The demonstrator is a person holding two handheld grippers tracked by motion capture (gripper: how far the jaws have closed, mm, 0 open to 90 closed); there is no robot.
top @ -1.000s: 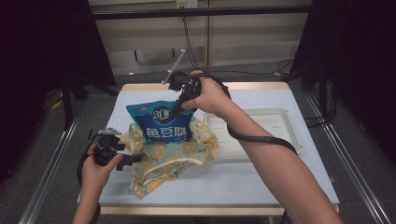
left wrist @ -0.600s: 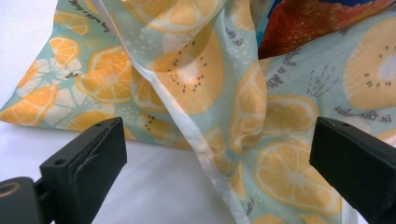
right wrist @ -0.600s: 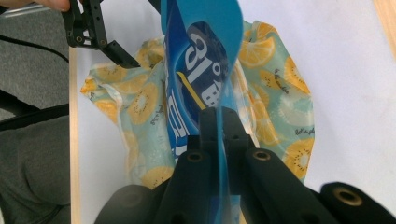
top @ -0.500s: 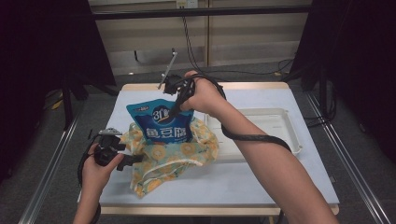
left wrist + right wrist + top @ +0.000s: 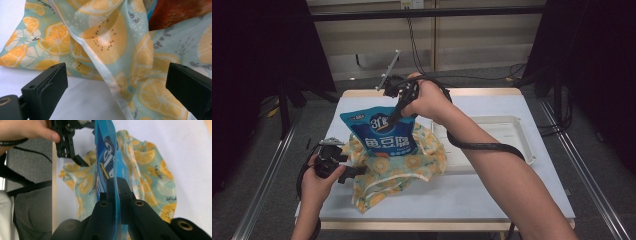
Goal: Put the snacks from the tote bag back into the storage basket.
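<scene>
At the far left of the high view the room falls into dark curtain, with a grey floor and a metal rail (image 5: 262,190) running along the table's left side. The left tongs (image 5: 354,172) sit at the lower left of the frame, held in the person's left hand (image 5: 318,176); in the left gripper view the jaws stand wide apart, with the edge of the orange-print bag (image 5: 117,57) lying between them, not pinched. The white table (image 5: 472,192) has a pale wooden edge and fills the middle of the high view. On it, left of centre, the orange-print bag lies crumpled, and the blue snack pouch (image 5: 382,131) stands in it, its top held up toward the upper middle. The right tongs (image 5: 393,118) are closed on the blue snack pouch's upper edge, as the right gripper view shows edge-on (image 5: 115,192). Right of centre lies a white tray (image 5: 517,130). Beige wall panels (image 5: 482,35) span the top, and dark curtain closes the right side.
</scene>
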